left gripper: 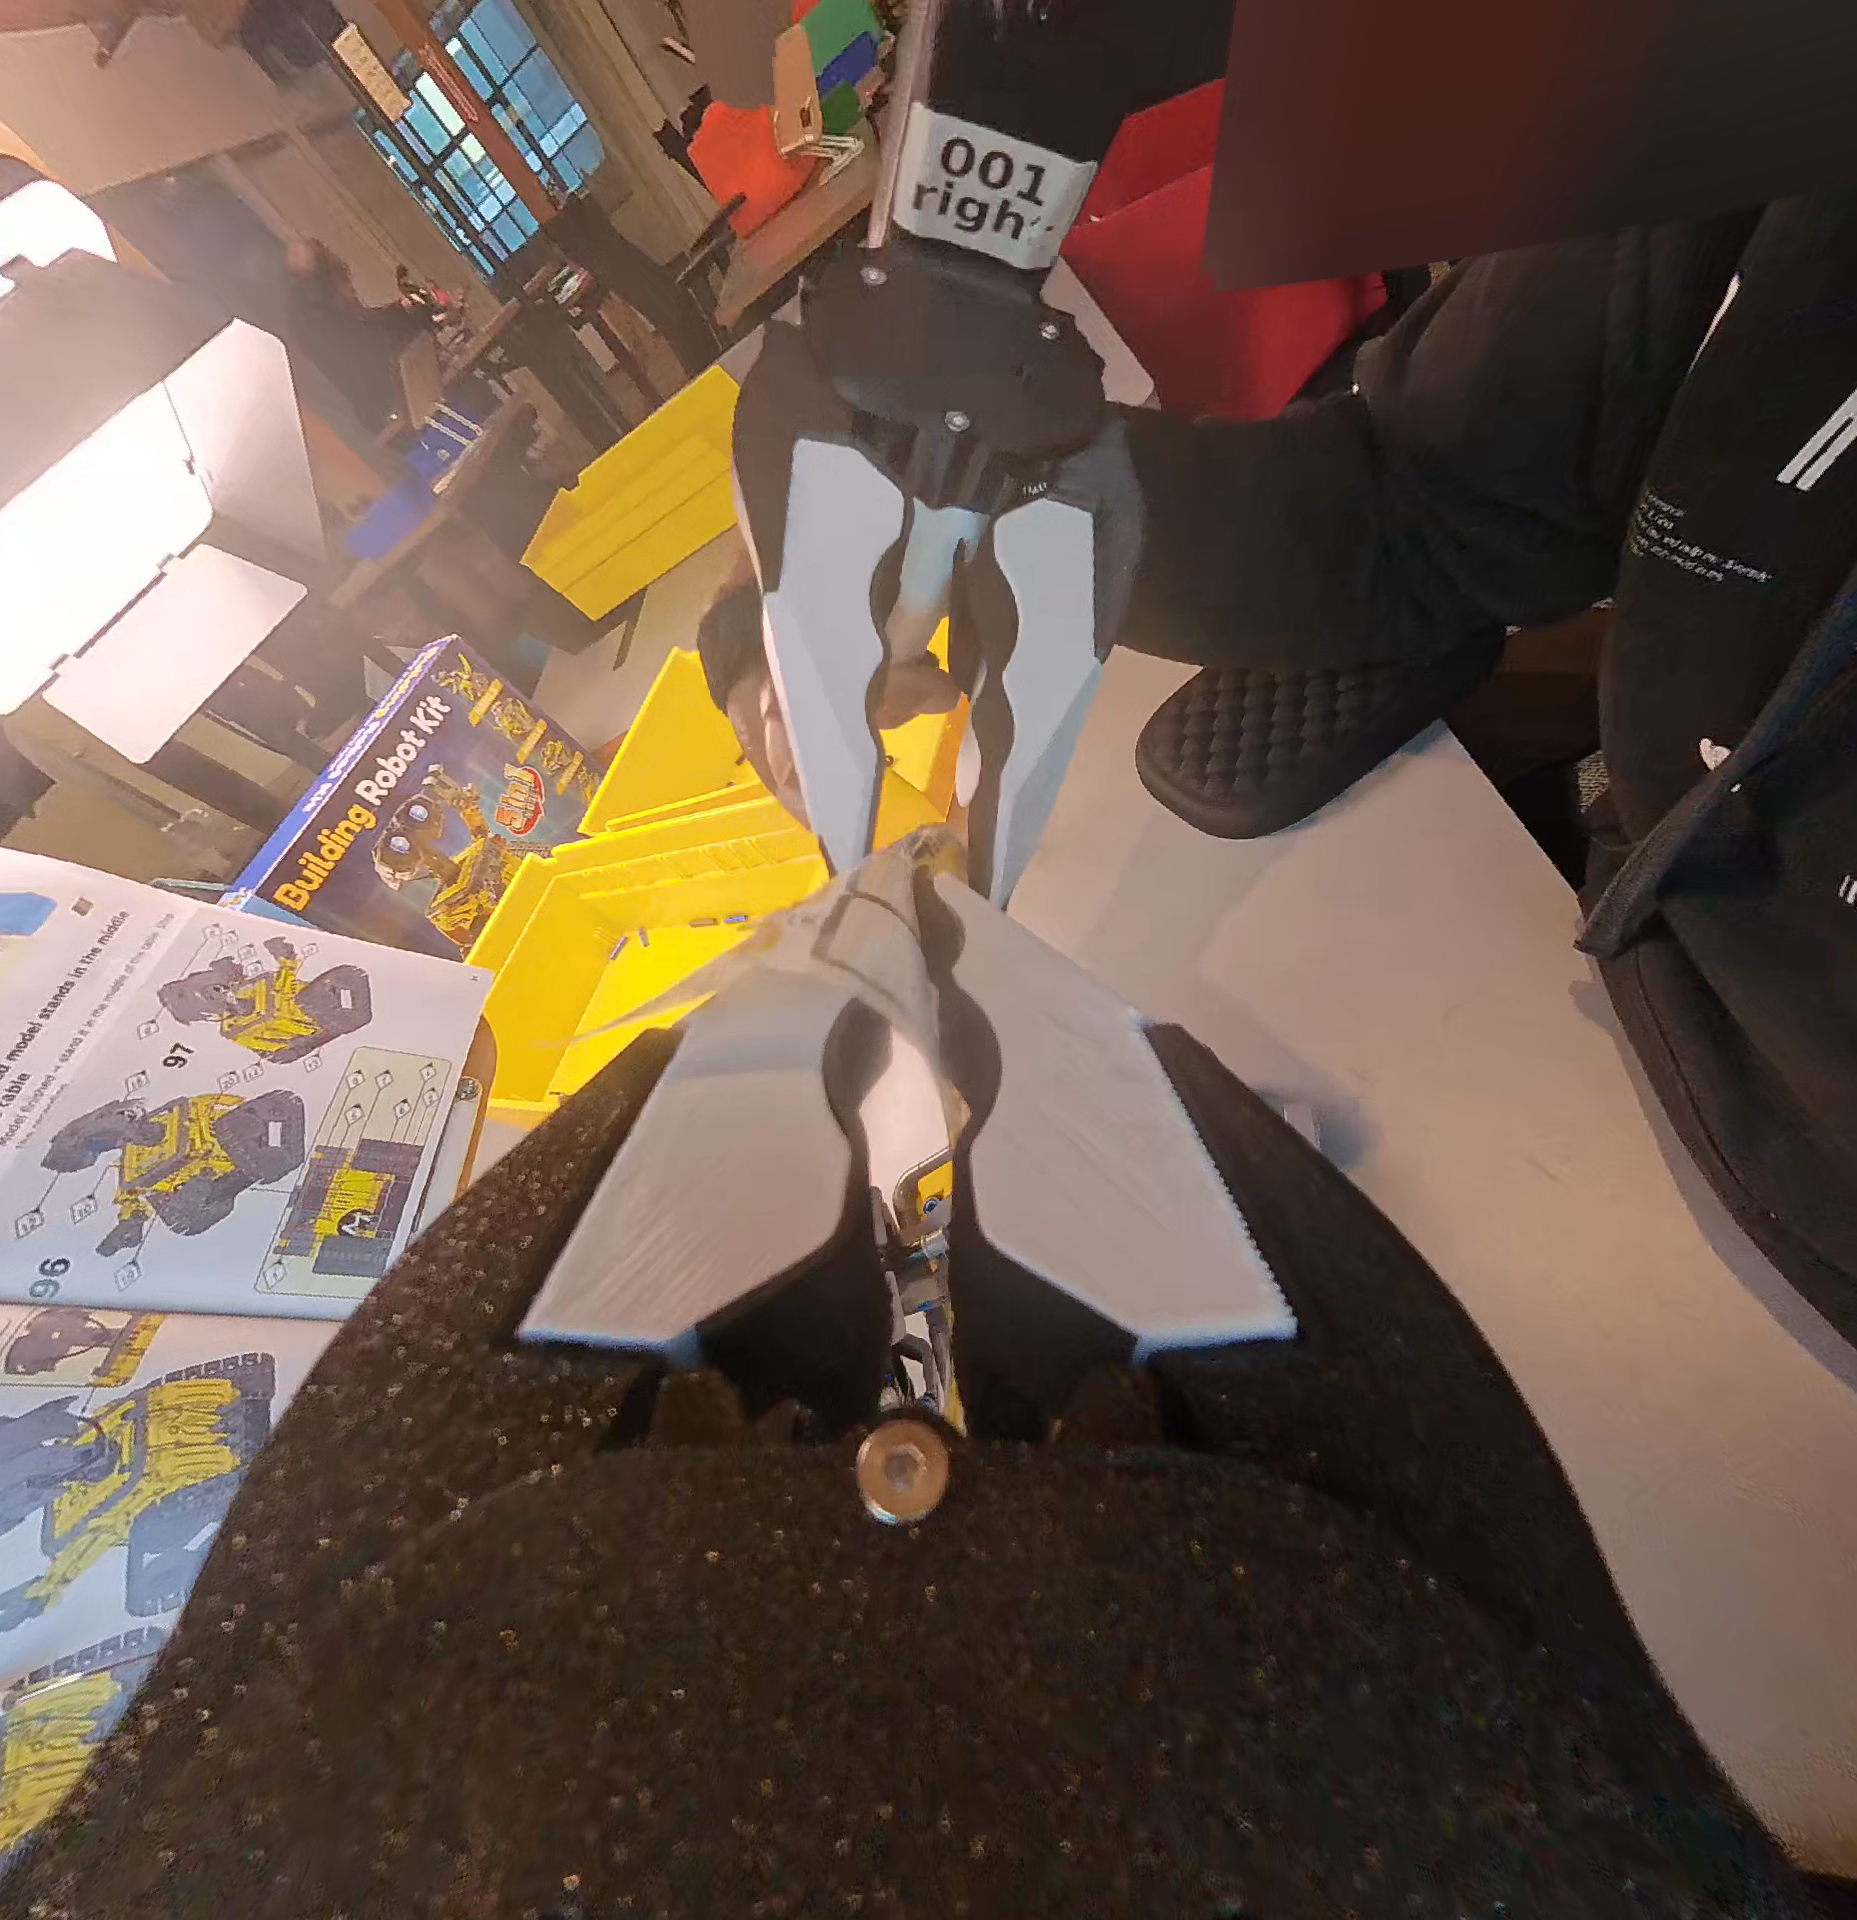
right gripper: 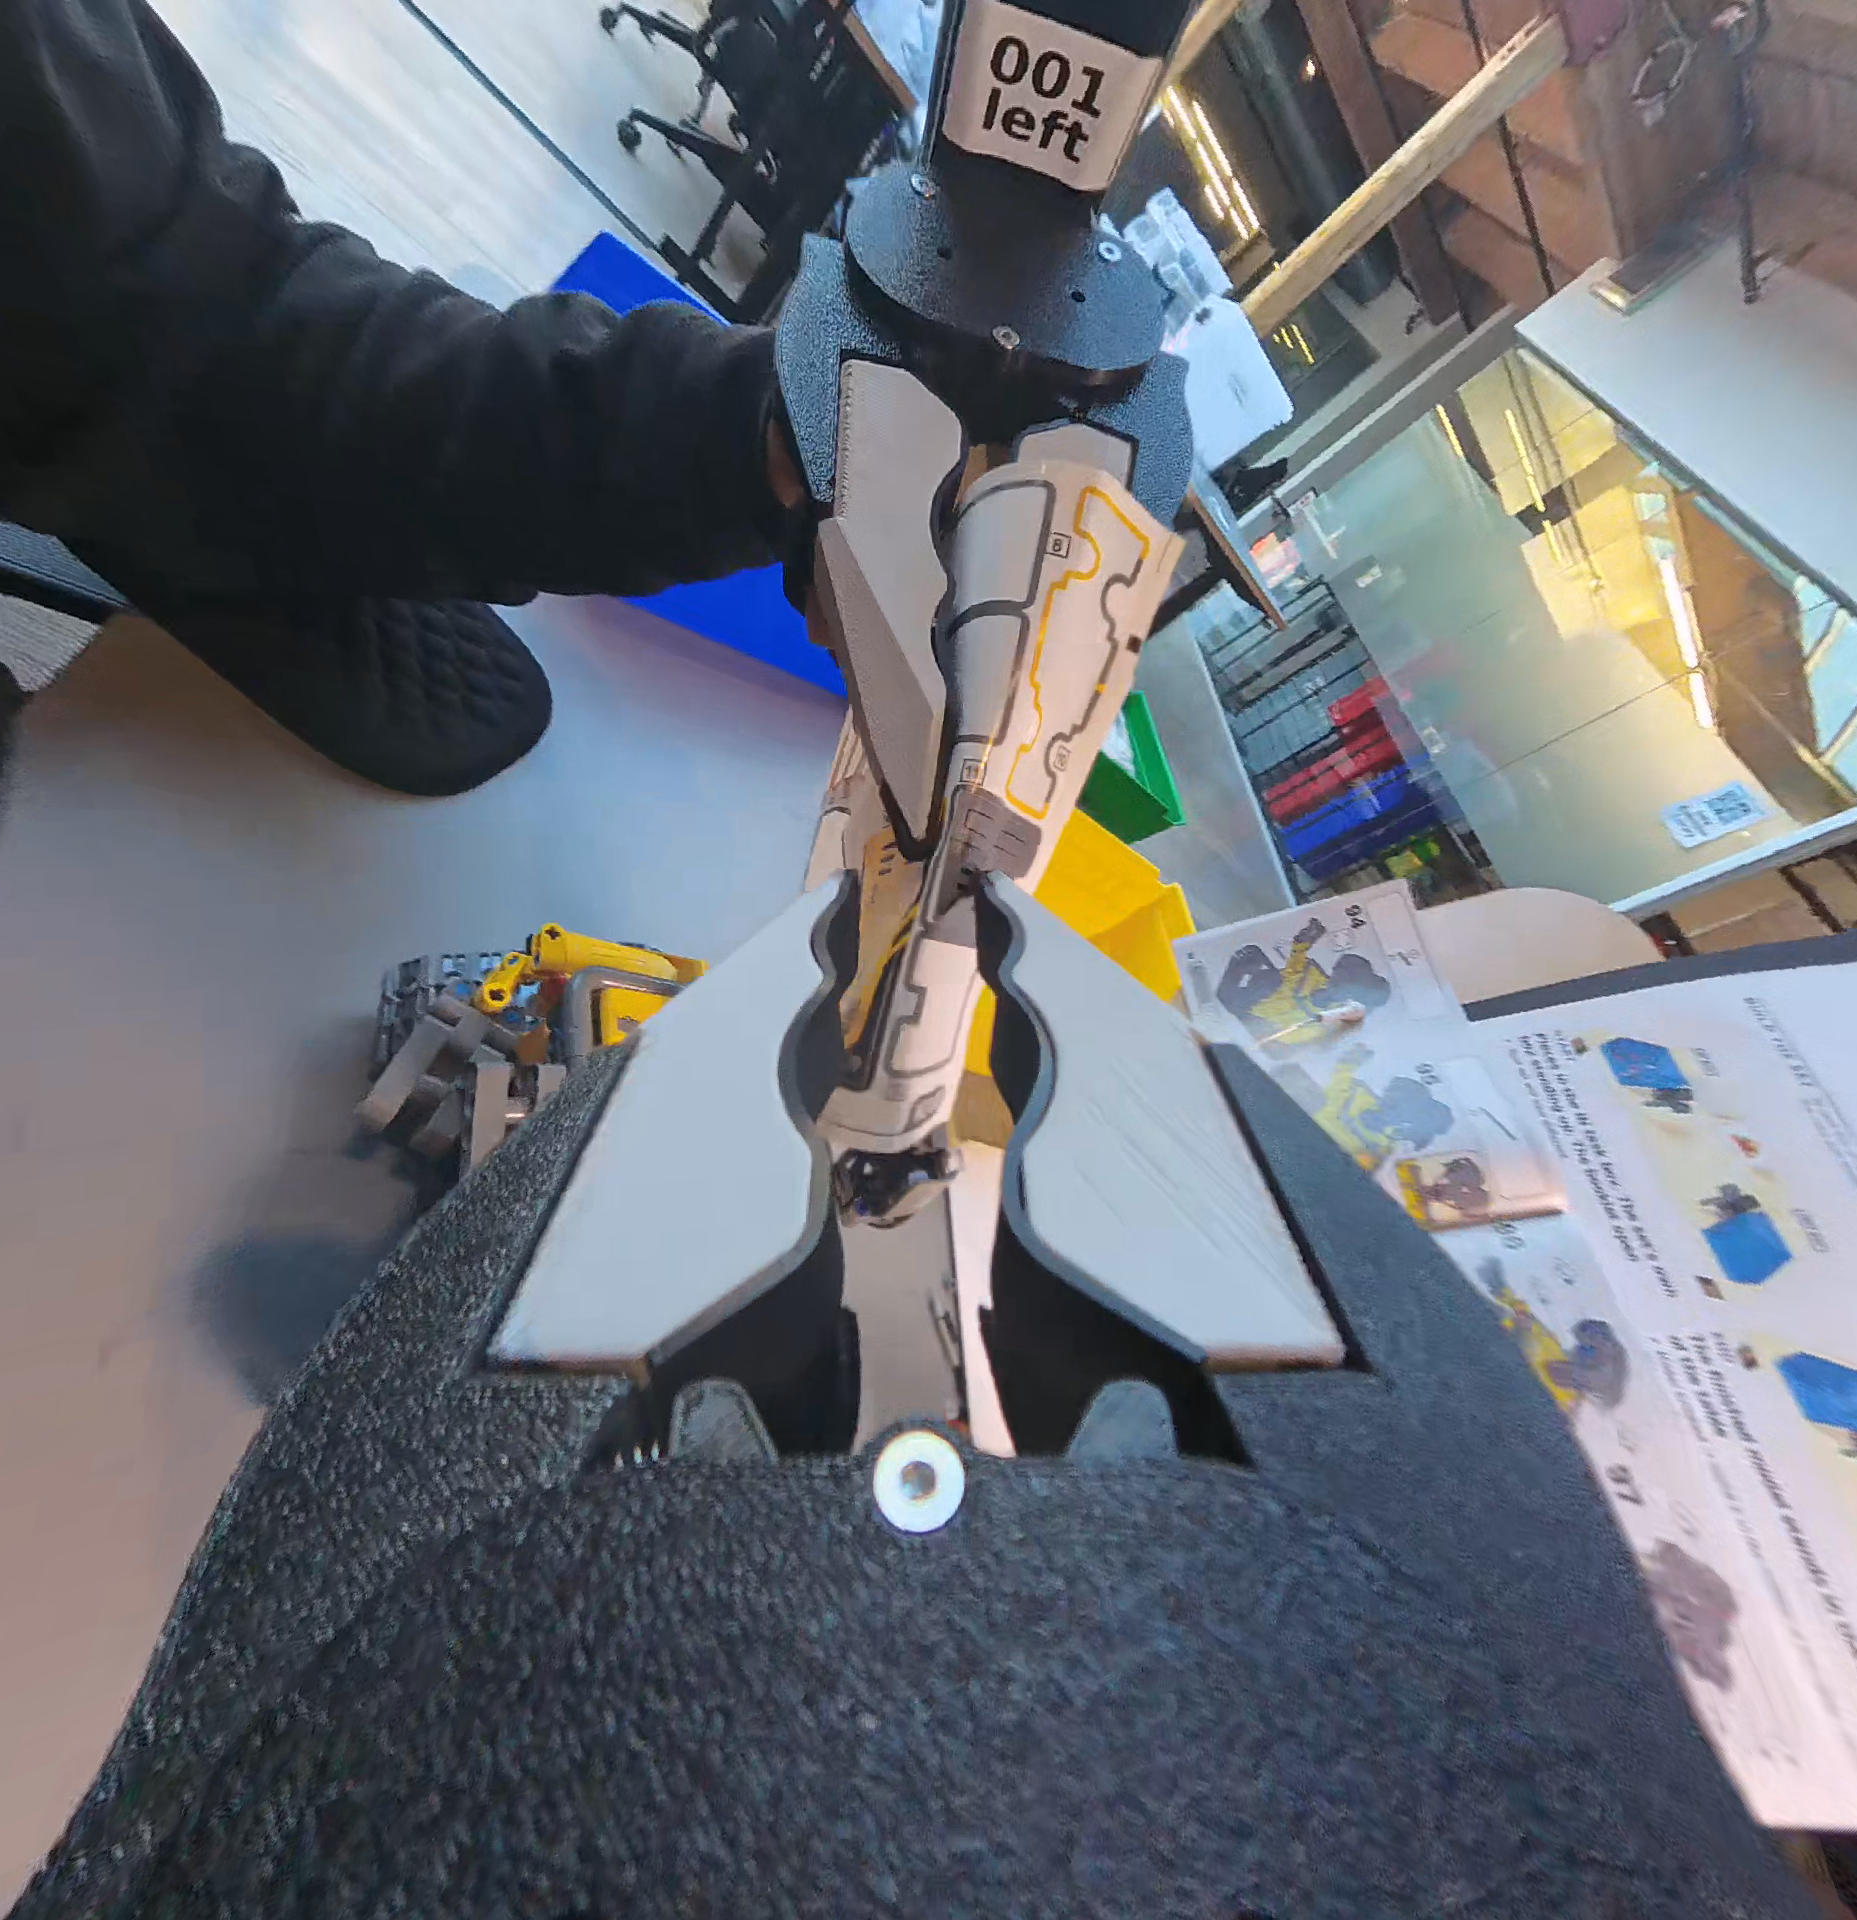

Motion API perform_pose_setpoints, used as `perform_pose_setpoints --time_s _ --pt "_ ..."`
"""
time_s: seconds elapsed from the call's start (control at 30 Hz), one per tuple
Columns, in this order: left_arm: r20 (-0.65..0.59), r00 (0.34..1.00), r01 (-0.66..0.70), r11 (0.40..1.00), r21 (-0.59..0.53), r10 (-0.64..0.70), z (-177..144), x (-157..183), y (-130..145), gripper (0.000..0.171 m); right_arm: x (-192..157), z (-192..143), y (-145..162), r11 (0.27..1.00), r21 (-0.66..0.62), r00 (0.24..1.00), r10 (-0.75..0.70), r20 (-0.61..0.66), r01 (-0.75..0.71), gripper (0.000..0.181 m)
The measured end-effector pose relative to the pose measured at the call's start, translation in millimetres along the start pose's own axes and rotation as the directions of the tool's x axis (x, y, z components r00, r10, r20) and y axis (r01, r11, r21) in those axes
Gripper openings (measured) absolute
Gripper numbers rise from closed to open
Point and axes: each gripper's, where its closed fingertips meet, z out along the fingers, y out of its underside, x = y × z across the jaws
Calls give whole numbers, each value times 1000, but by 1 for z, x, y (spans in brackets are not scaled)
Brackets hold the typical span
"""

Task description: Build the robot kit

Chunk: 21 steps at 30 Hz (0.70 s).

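A white sticker sheet (right gripper: pixel 1059 644) with yellow and grey outlines is held up in the air between both grippers. My left gripper (left gripper: pixel 913 883) is shut on it; the sheet (left gripper: pixel 851 935) lies curled over its left finger. My right gripper (right gripper: pixel 916 883) is closed on the curled sheet from the opposite side, tip to tip with the left gripper (right gripper: pixel 955 831). In the left wrist view the right gripper (left gripper: pixel 924 868) comes down from above. A yellow and grey brick model (right gripper: pixel 529 1018) lies on the white table (right gripper: pixel 176 935) below.
An open instruction booklet (left gripper: pixel 207 1091) lies on the table, also in the right wrist view (right gripper: pixel 1682 1247). A kit box (left gripper: pixel 425 800), yellow bins (left gripper: pixel 633 935), a green bin (right gripper: pixel 1142 769) and a blue lid (right gripper: pixel 737 613) stand nearby. A person's black sleeves (left gripper: pixel 1371 540) and a black pad (right gripper: pixel 415 696) are close. The grippers are tip to tip, or close to it.
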Motion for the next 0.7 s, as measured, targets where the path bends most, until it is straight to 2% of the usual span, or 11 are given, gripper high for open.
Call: perform_pose_setpoints --time_s 0.17,0.37,0.7 --pt "-5 1000 -15 1000 -24 15 2 2 3 0 -4 -3 0 989 55 987 131 95 -136 11" --pt "0 999 -47 996 -71 48 4 5 6 0 -7 -5 1 956 88 946 259 196 -280 10" --pt "19 998 -64 991 -120 67 4 3 12 0 -1 -6 5 942 86 933 302 196 -323 7"
